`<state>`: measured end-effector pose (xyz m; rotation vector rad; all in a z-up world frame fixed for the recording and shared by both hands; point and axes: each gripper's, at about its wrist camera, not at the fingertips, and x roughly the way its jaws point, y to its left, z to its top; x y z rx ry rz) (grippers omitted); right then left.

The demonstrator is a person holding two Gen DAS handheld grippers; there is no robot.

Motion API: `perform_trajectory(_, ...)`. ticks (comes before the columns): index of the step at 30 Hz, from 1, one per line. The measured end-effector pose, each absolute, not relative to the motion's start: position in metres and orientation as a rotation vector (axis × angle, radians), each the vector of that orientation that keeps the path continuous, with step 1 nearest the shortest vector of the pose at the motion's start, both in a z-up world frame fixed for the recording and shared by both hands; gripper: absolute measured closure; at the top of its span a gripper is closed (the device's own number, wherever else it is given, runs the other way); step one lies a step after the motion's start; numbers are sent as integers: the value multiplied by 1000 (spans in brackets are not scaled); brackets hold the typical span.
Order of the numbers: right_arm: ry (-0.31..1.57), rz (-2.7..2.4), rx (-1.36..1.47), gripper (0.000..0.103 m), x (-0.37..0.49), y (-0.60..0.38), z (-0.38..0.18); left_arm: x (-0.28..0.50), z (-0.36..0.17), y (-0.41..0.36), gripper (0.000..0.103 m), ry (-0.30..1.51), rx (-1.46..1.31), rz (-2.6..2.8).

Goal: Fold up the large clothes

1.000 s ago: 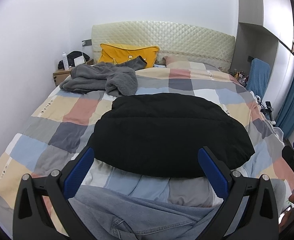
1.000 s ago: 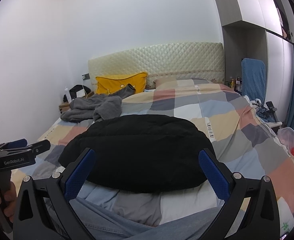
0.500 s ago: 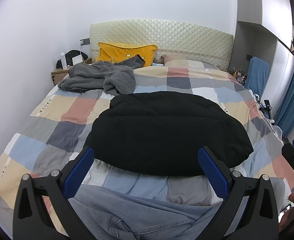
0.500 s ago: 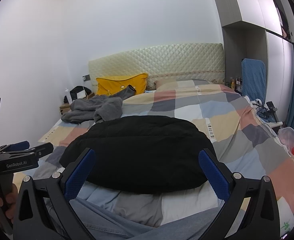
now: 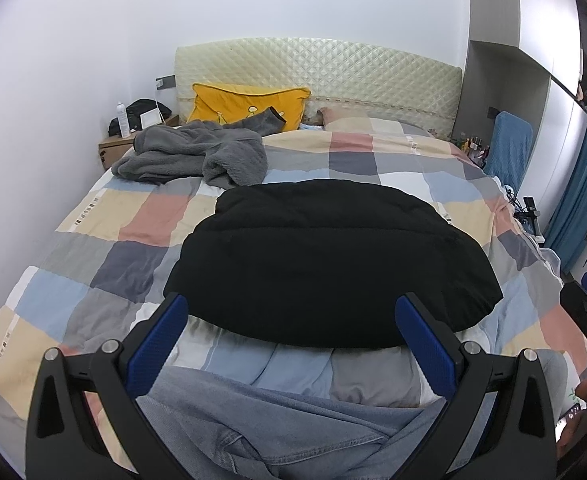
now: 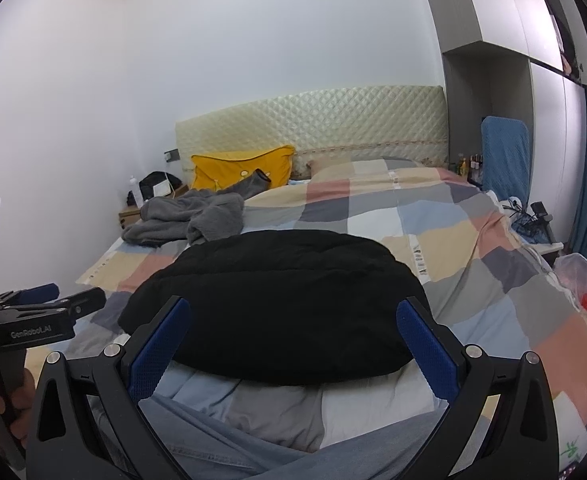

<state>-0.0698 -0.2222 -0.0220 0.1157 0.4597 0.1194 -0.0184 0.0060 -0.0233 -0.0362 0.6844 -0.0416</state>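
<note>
A folded black padded garment lies flat in the middle of the checked bed; it also shows in the right wrist view. A crumpled grey fleece garment lies at the far left near the pillow, also seen in the right wrist view. My left gripper is open and empty, held above the black garment's near edge. My right gripper is open and empty, also over the near edge. The left gripper's body shows at the left of the right wrist view.
The checked quilt covers the bed. A yellow pillow leans on the quilted headboard. A nightstand with a bottle stands at far left. A blue chair and a white bag are at the right. Denim fabric is below me.
Both grippers have shifted slightly, so the bed appears a little lower and nearer in view. The garments have not moved. Both grippers stay open.
</note>
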Motion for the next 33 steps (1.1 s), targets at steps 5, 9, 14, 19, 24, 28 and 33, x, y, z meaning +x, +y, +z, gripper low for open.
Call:
perform_trajectory(5,458,117,121,0,-71,-224,-21,-18,-24,5,0,685,-35,-40)
perform_trajectory(9,453,119,120,0,-73,-223,-20,-18,-24,6,0,685,-36,-41)
perform_trajectory(14,453,123,116,0,-72,-223,-20,-18,-24,6,0,683,-33,-37)
perform_trajectory(19,454,121,116,0,-72,-224,-20,-18,-25,5,0,684,-30,-35)
perform_trajectory(24,455,116,116,0,-70,-224,-20,-17,-24,6,0,684,-36,-31)
perform_trajectory(28,449,120,117,0,-71,-224,-19,-17,-22,8,0,682,-48,-38)
perform_trajectory(33,445,119,117,0,-72,-223,-19,-17,-21,8,0,682,-48,-41)
